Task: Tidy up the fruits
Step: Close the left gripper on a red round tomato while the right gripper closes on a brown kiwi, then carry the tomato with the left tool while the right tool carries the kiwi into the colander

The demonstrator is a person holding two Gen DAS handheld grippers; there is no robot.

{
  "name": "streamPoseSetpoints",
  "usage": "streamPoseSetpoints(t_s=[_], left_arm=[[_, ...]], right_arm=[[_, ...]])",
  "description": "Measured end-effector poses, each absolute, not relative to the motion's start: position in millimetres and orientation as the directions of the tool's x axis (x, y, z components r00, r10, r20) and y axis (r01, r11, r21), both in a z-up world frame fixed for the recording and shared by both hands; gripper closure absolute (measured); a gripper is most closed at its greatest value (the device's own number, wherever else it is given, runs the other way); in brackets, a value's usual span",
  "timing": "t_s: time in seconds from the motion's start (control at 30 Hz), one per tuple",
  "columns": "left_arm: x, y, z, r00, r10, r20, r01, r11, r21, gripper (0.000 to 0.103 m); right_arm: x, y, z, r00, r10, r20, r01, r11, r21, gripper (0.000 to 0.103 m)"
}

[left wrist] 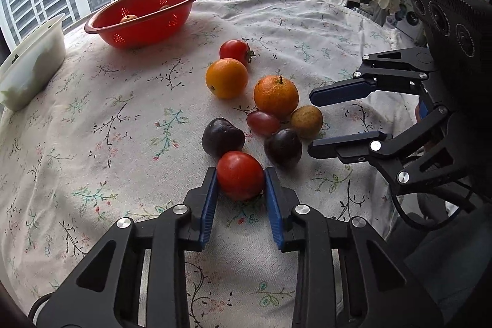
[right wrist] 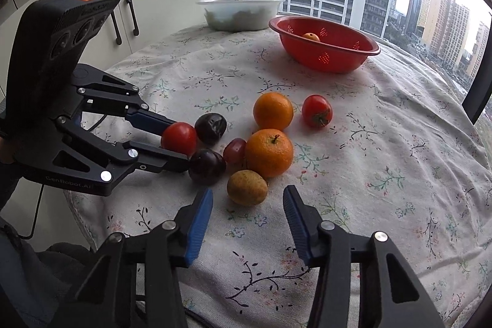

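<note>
The red tomato (left wrist: 240,175) sits between the blue pads of the left gripper (left wrist: 241,183), which looks clamped on it while it rests on the tablecloth (left wrist: 123,119); the right gripper (right wrist: 247,205) hangs open just short of the yellow-brown fruit (right wrist: 247,187). The grasp step seems in hand, and next comes a lift clear of the dark plum (left wrist: 223,136) at twelve o'clock, toward the red colander (left wrist: 144,16) at eleven. The colander's contents are mostly hidden by its wall.

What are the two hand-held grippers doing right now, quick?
Left hand-held gripper: closed on the round red tomato, which sits on the floral tablecloth.
Right hand-held gripper: open, holding nothing.
</note>
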State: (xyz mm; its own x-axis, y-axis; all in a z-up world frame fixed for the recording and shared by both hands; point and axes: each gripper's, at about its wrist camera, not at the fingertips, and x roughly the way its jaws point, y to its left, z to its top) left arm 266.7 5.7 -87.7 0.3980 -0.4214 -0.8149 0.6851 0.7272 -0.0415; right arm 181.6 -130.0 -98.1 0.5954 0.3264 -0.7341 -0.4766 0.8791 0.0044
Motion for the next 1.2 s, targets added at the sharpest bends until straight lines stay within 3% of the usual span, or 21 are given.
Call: streamPoseSetpoints(t_s=[0.2, 0.4, 0.83, 1.2], left_arm=[[267.8, 11.2, -87.4, 0.4, -0.423, -0.813, 0.679, 0.732, -0.047, 0.075], [267.8, 13.0, -87.4, 0.401, -0.43, -0.809, 0.679, 0.732, -0.052, 0.075], [269.6, 21.1, -77.7, 0.415, -0.449, -0.791, 0.67, 0.739, -0.068, 0.075], [322.3, 47.0, -29.2, 0.505, -0.443, -0.74, 0.624, 0.781, -0.042, 0.075]], right_arm=[[189.8, -128.3, -101.9, 0.577, 0.325, -0.75, -0.475, 0.88, 0.016, 0.055], [191.7, -127.0, -103.0, 0.575, 0.323, -0.752, -0.472, 0.882, 0.019, 0.071], [184.5, -140.4, -89.7, 0.589, 0.341, -0.733, -0.465, 0.885, 0.037, 0.071], [214.4, -206.6, -45.0, 0.662, 0.302, -0.686, -0.365, 0.929, 0.056, 0.072]])
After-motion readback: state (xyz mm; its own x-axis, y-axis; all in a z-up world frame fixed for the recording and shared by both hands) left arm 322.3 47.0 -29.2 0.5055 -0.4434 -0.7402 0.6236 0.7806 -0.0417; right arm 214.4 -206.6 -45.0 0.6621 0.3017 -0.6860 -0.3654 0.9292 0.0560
